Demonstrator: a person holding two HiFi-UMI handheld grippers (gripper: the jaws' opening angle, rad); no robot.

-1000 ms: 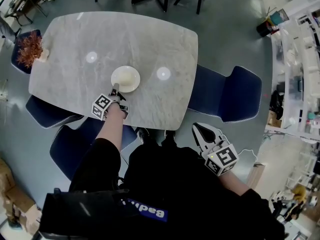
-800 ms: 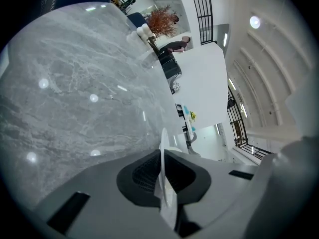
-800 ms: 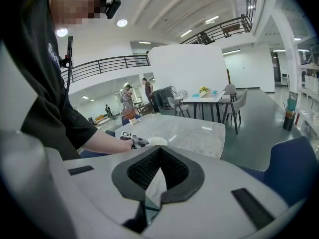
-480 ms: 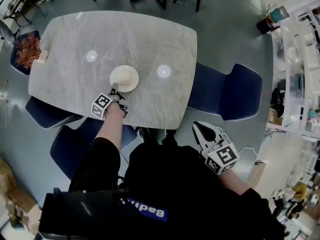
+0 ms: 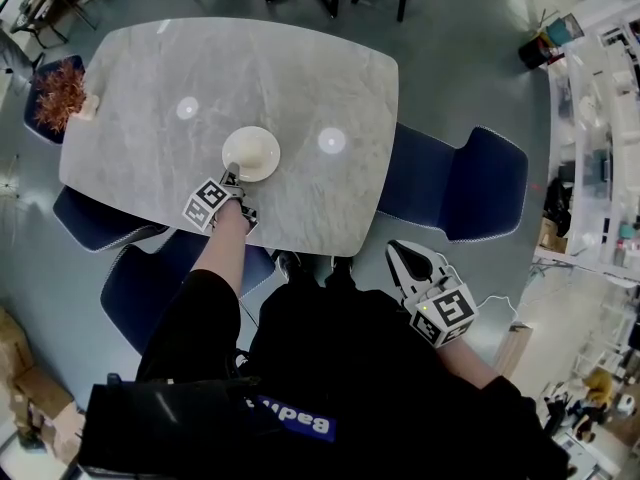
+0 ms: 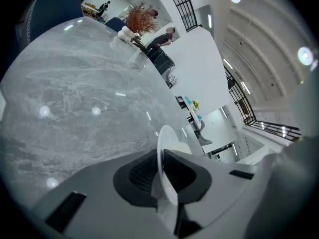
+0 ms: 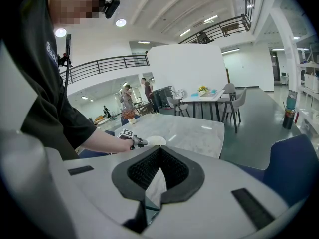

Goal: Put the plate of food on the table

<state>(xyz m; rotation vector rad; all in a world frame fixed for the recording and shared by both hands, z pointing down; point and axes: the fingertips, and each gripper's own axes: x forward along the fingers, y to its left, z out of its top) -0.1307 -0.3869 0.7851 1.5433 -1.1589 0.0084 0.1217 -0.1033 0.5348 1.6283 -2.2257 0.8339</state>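
Plate (image 5: 251,154) looks set down on table (image 5: 300,68); left gripper (image 5: 231,179) clamped on its near rim; right gripper (image 5: 404,259) closed, empty, idle; remaining, likely: release, withdraw.

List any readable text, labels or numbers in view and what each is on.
"Bad…": white print on the person's black shirt, upside down in the head view, remainder cut off.
Left claw and right claw: square marker patterns only, no letters.
Plate: no print visible.
Shelf items: too small to read.
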